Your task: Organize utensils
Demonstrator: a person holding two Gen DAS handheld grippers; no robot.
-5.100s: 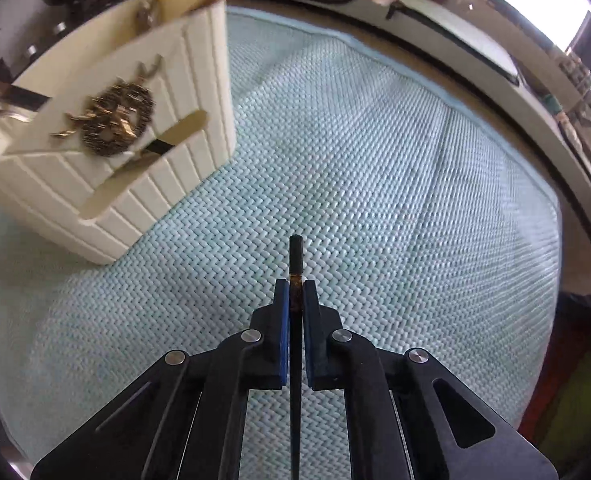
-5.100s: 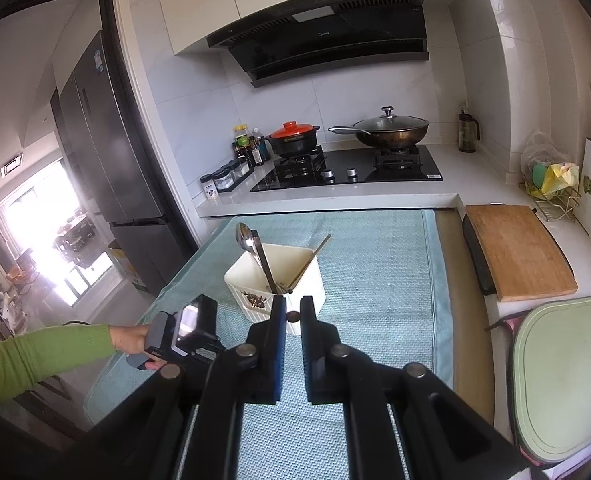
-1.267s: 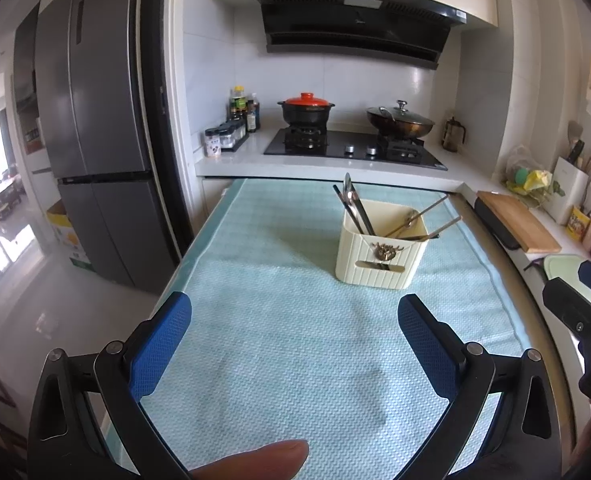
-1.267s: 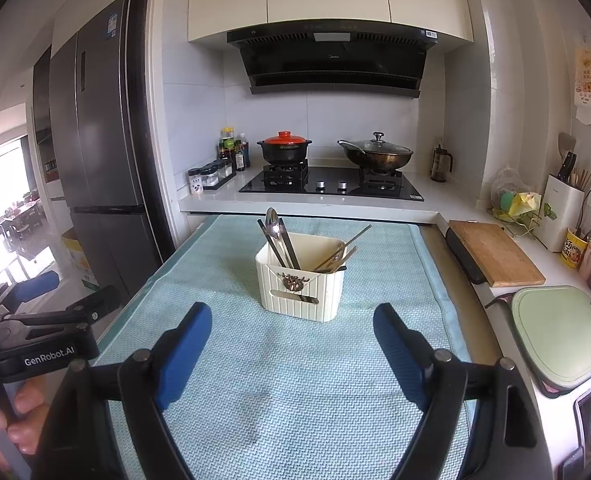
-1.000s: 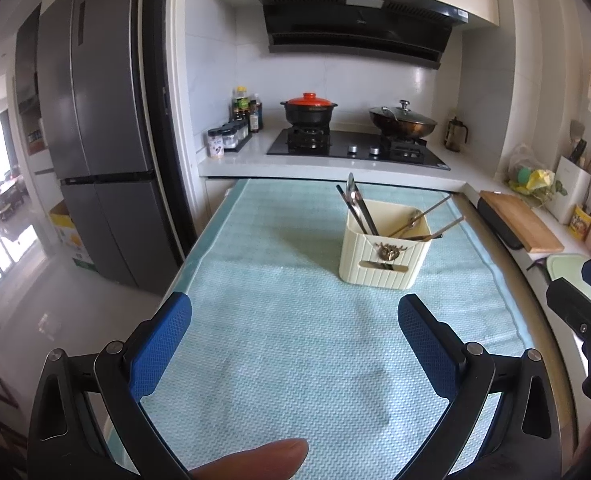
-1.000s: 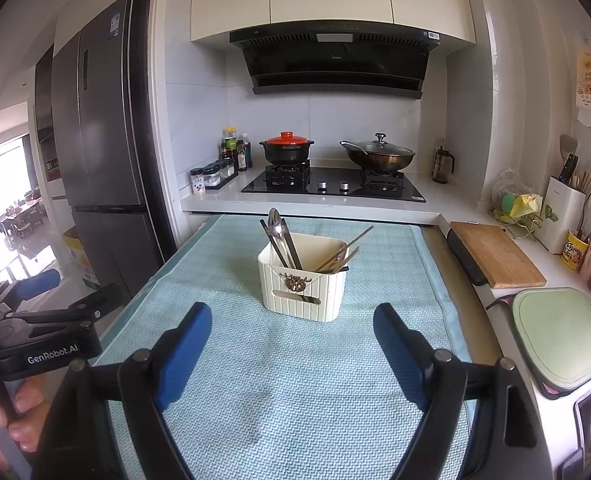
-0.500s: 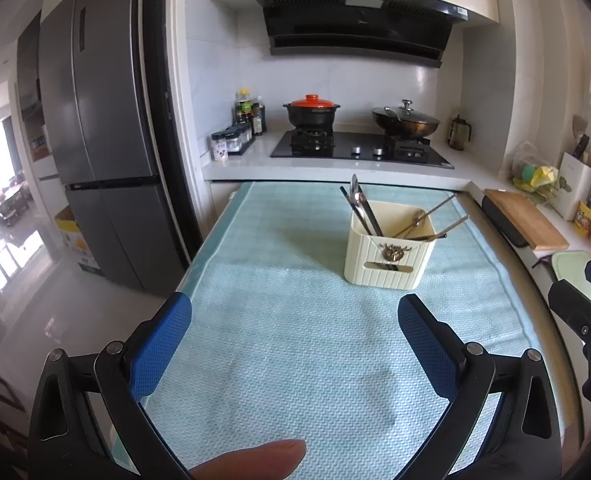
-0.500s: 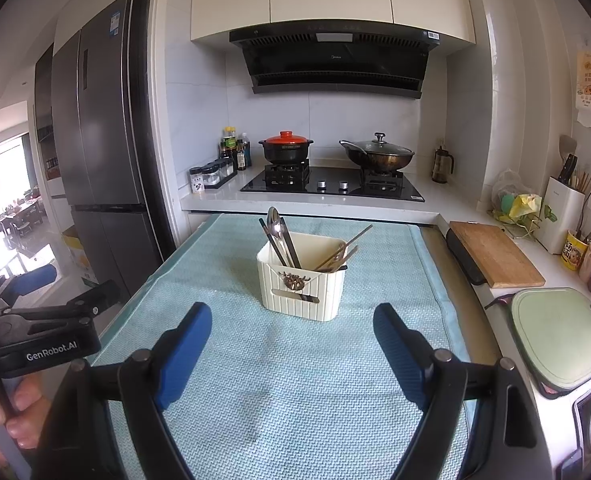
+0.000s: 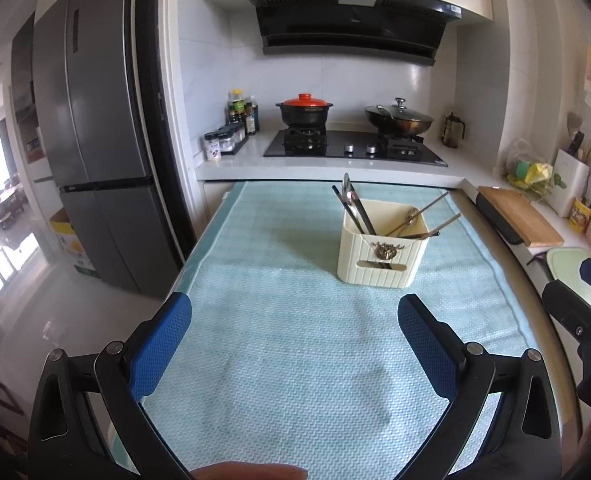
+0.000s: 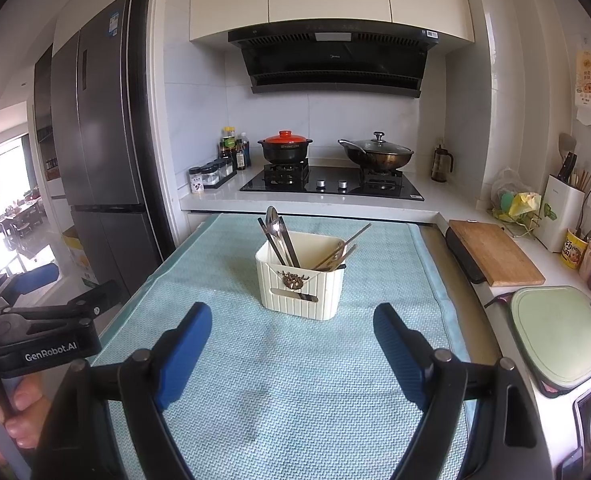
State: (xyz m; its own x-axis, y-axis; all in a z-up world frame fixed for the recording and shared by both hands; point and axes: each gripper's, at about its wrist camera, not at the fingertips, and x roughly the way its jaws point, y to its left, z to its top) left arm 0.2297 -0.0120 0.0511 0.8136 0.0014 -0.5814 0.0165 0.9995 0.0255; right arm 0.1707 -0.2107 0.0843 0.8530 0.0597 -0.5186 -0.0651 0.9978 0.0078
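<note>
A cream utensil caddy (image 10: 300, 285) stands at the centre of the right wrist view on a pale green table mat (image 10: 295, 380), loaded with a spoon (image 10: 272, 216) and dark-handled pieces leaning toward the upper left and chopsticks (image 10: 341, 249) leaning toward the upper right. The right gripper (image 10: 292, 338), low in the frame, has its 2 blue-padded fingers spread wide with nothing between them, well short of the caddy. In the left wrist view the left gripper (image 9: 295, 332) is likewise spread and empty at the bottom of the frame, with the caddy (image 9: 381, 246) right of centre and the mat (image 9: 279, 360) bare in front of it. No loose utensil shows on the mat in either view, so the sorting appears to be finished or all but finished, with both tools held back from the work. If anything remains, the next move would call for finding a stray piece outside these views; otherwise, for simply setting the grippers down. A stove (image 10: 331, 182) with 2 pots lines the upper middle of the frame, and a wooden cutting board (image 10: 493, 254) sits at the right.
</note>
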